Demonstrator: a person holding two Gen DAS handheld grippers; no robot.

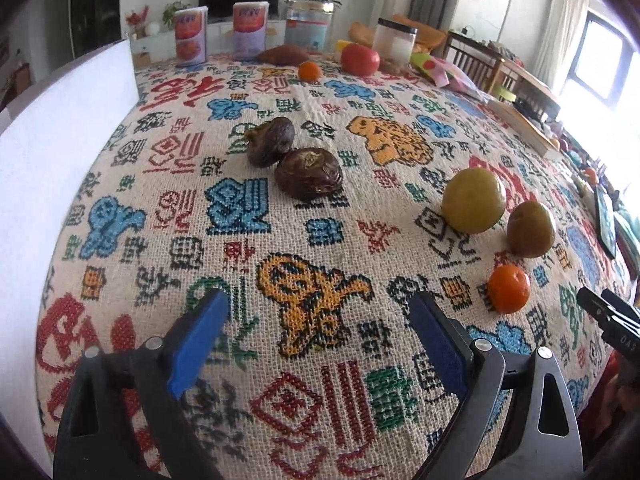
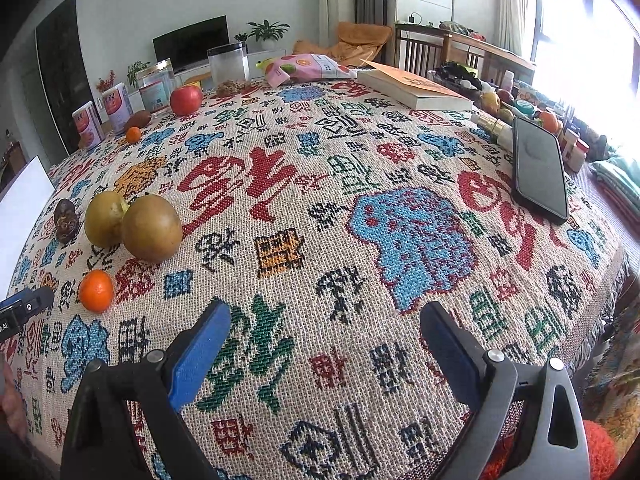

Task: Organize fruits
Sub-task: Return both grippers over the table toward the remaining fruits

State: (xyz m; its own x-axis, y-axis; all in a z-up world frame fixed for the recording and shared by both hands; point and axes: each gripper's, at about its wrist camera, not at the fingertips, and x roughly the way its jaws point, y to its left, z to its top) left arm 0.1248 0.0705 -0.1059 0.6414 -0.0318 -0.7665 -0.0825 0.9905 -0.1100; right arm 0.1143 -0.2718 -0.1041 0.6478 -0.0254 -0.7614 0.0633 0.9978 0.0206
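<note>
Left wrist view, read from its left side: two dark brown fruits [image 1: 296,160] touch each other near the middle of the counter [image 1: 280,400]. Right of them two green fruits [image 1: 474,200] sit just apart, with a small orange [image 1: 509,289] nearest the left gripper [image 1: 320,320], whose fingers stand wide and empty. Far behind lie another orange [image 1: 309,71] and a red apple [image 1: 360,60]. Like seems paired with like, so the stray oranges probably need joining. The right gripper [image 2: 326,332] is likewise wide, holding nothing.
</note>
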